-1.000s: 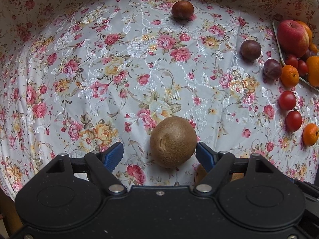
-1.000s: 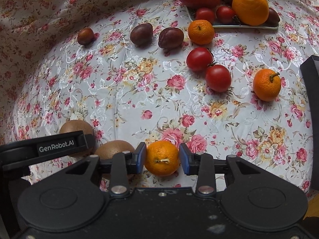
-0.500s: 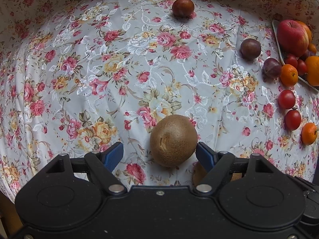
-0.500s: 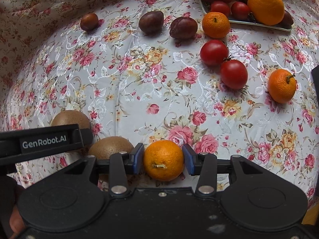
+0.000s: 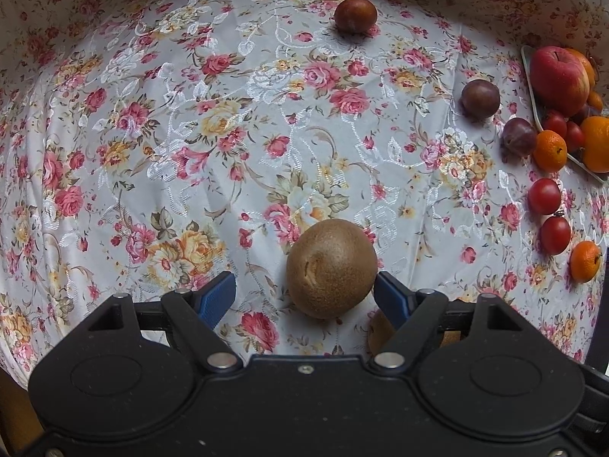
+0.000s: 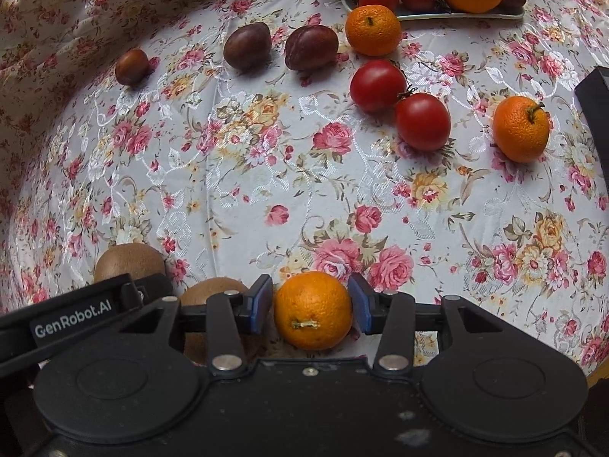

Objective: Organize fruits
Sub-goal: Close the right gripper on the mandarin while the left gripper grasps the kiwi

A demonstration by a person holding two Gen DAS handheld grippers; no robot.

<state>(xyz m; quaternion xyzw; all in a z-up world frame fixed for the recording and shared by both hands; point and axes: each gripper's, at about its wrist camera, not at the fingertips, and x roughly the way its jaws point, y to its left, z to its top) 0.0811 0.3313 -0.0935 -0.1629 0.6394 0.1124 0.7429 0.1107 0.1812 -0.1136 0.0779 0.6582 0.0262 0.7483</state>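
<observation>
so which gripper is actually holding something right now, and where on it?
The right gripper holds a mandarin, jaws on its two sides. The left gripper holds nothing: jaws wide, kiwi resting between them on the cloth.

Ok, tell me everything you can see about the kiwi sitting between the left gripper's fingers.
The kiwi is a brown, fuzzy, roundish fruit with a pale scar or dent on its near face. It looks whole and lies on the floral tablecloth, between the blue pads of the left gripper. The jaws stand wide: the right pad is at or almost at its side, the left pad well clear, so it is not clamped. A second kiwi lies close beside it, partly hidden behind the gripper.
</observation>
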